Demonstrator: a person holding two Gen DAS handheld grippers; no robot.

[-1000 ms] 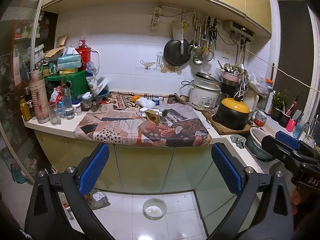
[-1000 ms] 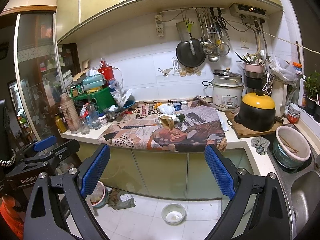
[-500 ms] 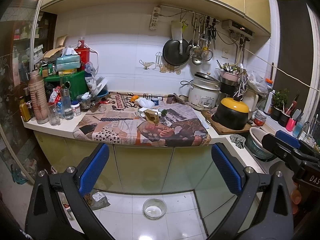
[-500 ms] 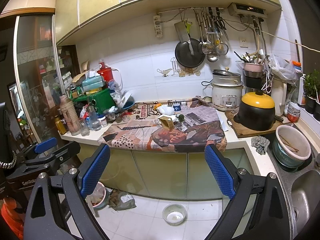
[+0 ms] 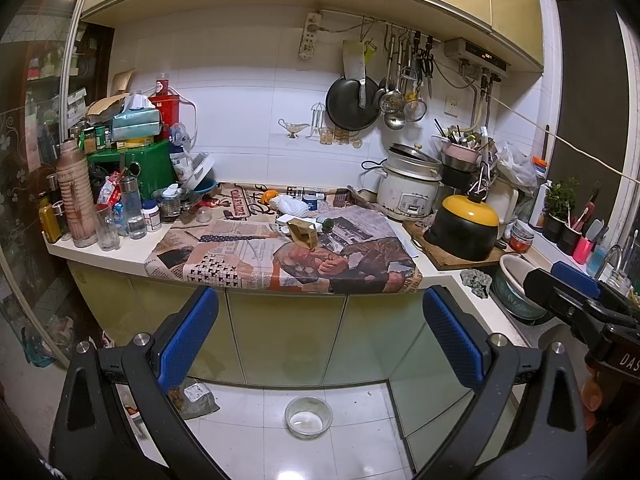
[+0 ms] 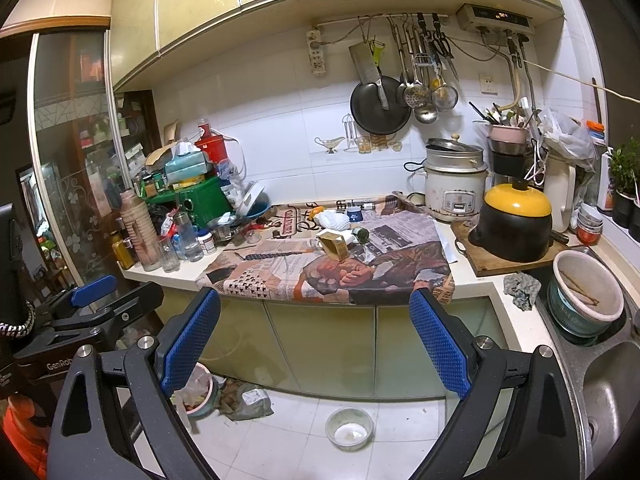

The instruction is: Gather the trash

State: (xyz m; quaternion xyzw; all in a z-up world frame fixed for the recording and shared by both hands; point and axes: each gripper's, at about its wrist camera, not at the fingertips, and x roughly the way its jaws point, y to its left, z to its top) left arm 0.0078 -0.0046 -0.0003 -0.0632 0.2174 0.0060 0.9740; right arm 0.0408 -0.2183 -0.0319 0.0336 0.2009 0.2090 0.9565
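Observation:
A newspaper sheet (image 5: 280, 256) (image 6: 320, 272) covers the middle of the kitchen counter. On it lie an opened brown carton (image 5: 303, 233) (image 6: 334, 244), a crumpled white wad (image 5: 290, 205) (image 6: 332, 219), a small green bottle (image 5: 328, 224) (image 6: 362, 234) and an orange scrap (image 5: 267, 195) (image 6: 316, 212). My left gripper (image 5: 320, 340) is open and empty, well back from the counter and level with the cabinet doors. My right gripper (image 6: 314, 340) is also open and empty, equally far back. Each gripper shows at the edge of the other's view.
Bottles, jars and a green box (image 5: 148, 166) crowd the counter's left end. A rice cooker (image 5: 410, 194) and a black pot with yellow lid (image 5: 464, 224) stand on the right, beside a basin (image 6: 586, 298) in the sink. A bowl (image 5: 308, 416) and trash bags (image 6: 244, 400) lie on the floor.
Both views have drifted very slightly; the counter and its items are as before and both grippers stay open.

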